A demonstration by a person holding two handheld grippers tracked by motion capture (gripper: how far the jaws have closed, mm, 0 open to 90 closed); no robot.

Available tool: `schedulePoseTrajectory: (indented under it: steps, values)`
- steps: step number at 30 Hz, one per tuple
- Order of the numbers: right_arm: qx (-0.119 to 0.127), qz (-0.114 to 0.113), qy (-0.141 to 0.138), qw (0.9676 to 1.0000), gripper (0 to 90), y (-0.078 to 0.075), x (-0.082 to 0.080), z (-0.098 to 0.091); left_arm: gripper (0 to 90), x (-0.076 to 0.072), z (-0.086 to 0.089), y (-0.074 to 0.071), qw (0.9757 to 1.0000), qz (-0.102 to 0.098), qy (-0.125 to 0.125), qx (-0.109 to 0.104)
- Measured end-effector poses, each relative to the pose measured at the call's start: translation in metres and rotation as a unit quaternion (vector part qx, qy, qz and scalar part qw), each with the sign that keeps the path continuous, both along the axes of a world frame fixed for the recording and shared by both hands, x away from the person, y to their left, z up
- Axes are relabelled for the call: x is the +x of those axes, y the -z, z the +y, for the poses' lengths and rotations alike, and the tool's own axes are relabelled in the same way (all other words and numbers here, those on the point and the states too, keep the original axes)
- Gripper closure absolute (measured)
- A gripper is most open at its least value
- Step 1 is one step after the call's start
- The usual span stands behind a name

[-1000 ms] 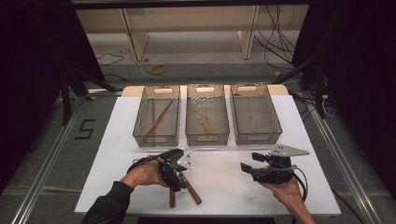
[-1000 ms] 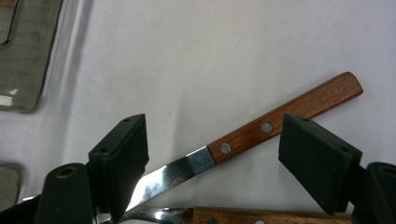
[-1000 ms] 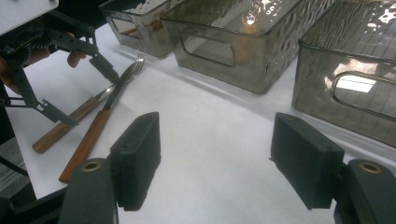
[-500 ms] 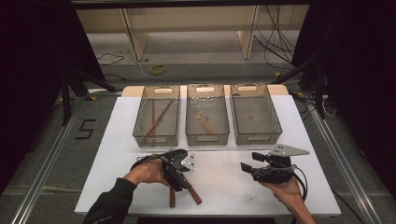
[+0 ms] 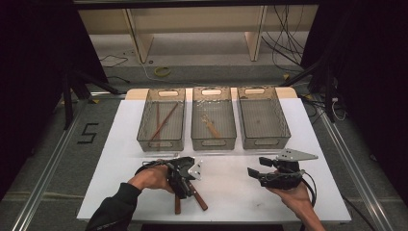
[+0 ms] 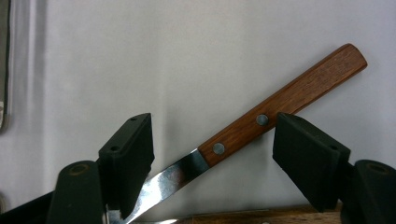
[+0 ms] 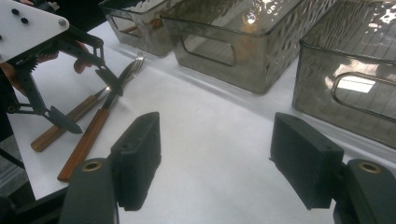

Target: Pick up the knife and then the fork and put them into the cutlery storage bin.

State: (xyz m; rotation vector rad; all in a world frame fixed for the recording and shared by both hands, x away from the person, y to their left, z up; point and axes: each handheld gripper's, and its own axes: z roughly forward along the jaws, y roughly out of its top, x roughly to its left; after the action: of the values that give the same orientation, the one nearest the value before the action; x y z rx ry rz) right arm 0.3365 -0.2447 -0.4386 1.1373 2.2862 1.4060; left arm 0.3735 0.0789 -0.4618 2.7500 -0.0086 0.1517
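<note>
Two wooden-handled utensils point(image 5: 198, 197) lie side by side near the front edge of the white table point(image 5: 120, 144). My left gripper point(image 5: 183, 185) hovers right over them, pointing down. In the left gripper view its jaws stand open on either side of a knife point(image 6: 280, 107) with a brown riveted handle and a steel blade, touching nothing; a second wooden handle point(image 6: 261, 218) lies just below. My right gripper point(image 5: 259, 167) is held off to the right above bare table, open point(image 7: 215, 154) and empty. The right gripper view shows a fork point(image 7: 133, 67) and the handles point(image 7: 86, 140) under the left gripper point(image 7: 60, 70).
Three smoky clear bins stand in a row at the back of the table. The left bin point(image 5: 144, 139) holds long brown sticks, the middle bin point(image 5: 213, 143) some pale wooden pieces, and the right bin point(image 5: 262, 142) nothing visible. Dark floor and rails surround the table.
The left hand and gripper have edged slightly to the right over the cutlery. The right gripper has stayed where it was.
</note>
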Motion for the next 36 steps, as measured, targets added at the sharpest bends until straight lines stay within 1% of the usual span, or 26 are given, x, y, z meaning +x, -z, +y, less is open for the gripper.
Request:
schedulePoseTrajectory:
  steps: [4,9,10,11,12,14,15,16,18,21,22,23,24,25,27,30,32,33,36]
  values:
    - [-0.001,0.001,0.000,1.0000,34.2,0.0000,-0.0003,0.0006,31.3,0.0014,-0.0004,0.0014,0.9999,0.008,0.012,0.009]
    - [-0.001,0.003,0.001,1.0000,34.3,0.0008,-0.0001,0.0007,34.5,0.0014,-0.0008,0.0030,0.9993,0.023,0.027,0.012]
    - [-0.002,0.004,0.000,1.0000,34.3,0.0008,-0.0001,0.0009,34.9,0.0014,-0.0015,0.0039,0.9989,0.024,0.035,0.017]
    - [-0.003,0.004,0.000,1.0000,34.3,0.0009,-0.0001,0.0011,35.5,0.0006,-0.0024,0.0057,0.9988,0.023,0.038,0.023]
    - [-0.003,0.003,0.000,1.0000,34.3,0.0011,0.0000,0.0012,36.6,0.0006,-0.0037,0.0074,0.9987,0.025,0.038,0.024]
    - [-0.004,0.003,0.000,1.0000,34.4,0.0010,0.0000,0.0012,37.9,0.0013,-0.0035,0.0063,0.9985,0.030,0.040,0.024]
    - [-0.004,0.004,0.001,1.0000,34.4,0.0010,0.0000,0.0011,40.3,0.0012,-0.0036,0.0058,0.9982,0.031,0.044,0.026]
    - [-0.004,0.004,0.001,1.0000,34.4,0.0010,0.0001,0.0010,43.2,0.0006,-0.0039,0.0062,0.9982,0.034,0.043,0.024]
    - [-0.004,0.004,0.000,1.0000,34.4,0.0012,0.0002,0.0010,45.5,0.0005,-0.0035,0.0057,0.9980,0.037,0.044,0.026]
    - [-0.004,0.005,0.000,1.0000,34.4,0.0013,0.0001,0.0014,49.3,0.0004,-0.0033,0.0051,0.9978,0.036,0.051,0.024]
    - [-0.005,0.004,-0.001,1.0000,34.4,0.0013,0.0000,0.0014,51.5,0.0001,-0.0032,0.0048,0.9978,0.035,0.053,0.022]
    - [-0.005,0.004,-0.001,1.0000,34.4,0.0012,0.0000,0.0014,53.7,0.0001,-0.0032,0.0048,0.9980,0.033,0.050,0.019]
    - [-0.004,0.004,0.000,1.0000,34.4,0.0011,-0.0001,0.0014,56.7,0.0008,-0.0032,0.0048,0.9982,0.035,0.046,0.017]
    - [-0.004,0.005,-0.001,1.0000,34.4,0.0012,0.0000,0.0014,58.8,0.0017,-0.0032,0.0044,0.9981,0.034,0.048,0.018]
    - [-0.005,0.005,-0.001,1.0000,34.4,0.0012,0.0000,0.0014,63.3,0.0011,-0.0025,0.0051,0.9980,0.039,0.047,0.013]
    - [-0.005,0.004,-0.003,1.0000,34.4,0.0013,0.0002,0.0017,66.8,0.0003,-0.0030,0.0049,0.9979,0.040,0.050,0.014]
    - [-0.006,0.005,-0.003,1.0000,34.4,0.0013,0.0002,0.0020,71.0,0.0008,-0.0031,0.0047,0.9976,0.037,0.058,0.014]
    - [-0.006,0.005,-0.003,1.0000,34.4,0.0013,0.0001,0.0020,72.4,0.0007,-0.0031,0.0050,0.9977,0.038,0.055,0.012]
    - [-0.006,0.005,-0.003,1.0000,34.4,0.0013,0.0002,0.0022,73.9,0.0010,-0.0029,0.0048,0.9976,0.036,0.058,0.012]
